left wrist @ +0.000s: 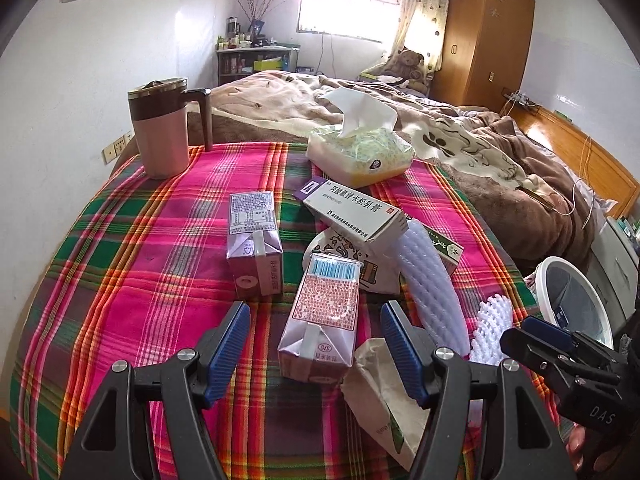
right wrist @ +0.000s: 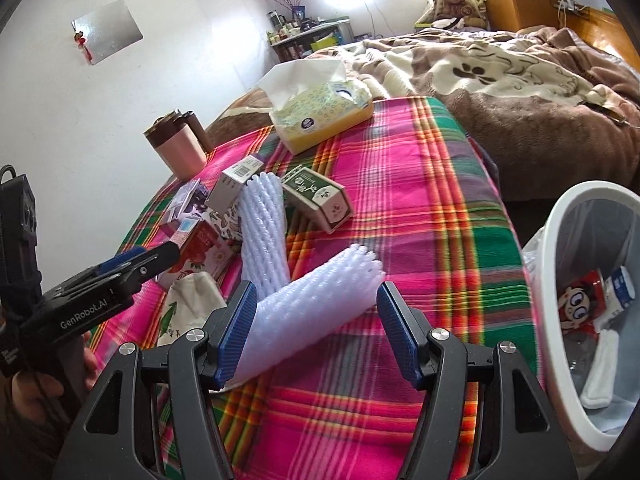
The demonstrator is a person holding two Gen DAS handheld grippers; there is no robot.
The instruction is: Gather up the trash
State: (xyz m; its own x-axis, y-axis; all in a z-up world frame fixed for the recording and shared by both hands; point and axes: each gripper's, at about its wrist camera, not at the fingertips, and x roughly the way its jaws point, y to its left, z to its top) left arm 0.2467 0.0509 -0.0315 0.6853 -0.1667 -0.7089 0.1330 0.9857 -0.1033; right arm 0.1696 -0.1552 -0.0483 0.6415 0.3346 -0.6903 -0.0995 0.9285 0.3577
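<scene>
**Both grippers angled down over the littered plaid cloth**

The left gripper (left wrist: 316, 346) tilts down with its jaws apart, straddling a pale milk carton (left wrist: 320, 320) that lies on its side; the pads seem just clear of it, though that is hard to judge. The right gripper (right wrist: 316, 330) slopes down likewise, jaws spread around the near end of a white foam fruit net (right wrist: 316, 292) without pressing it. Both lie on the plaid tablecloth (right wrist: 420, 184), near a white trash bin (right wrist: 560, 216).

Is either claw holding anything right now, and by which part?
Nothing is held. The left claw stands open around a drink carton, and the right claw stands open around a foam net sleeve, pads not pressing.
</scene>
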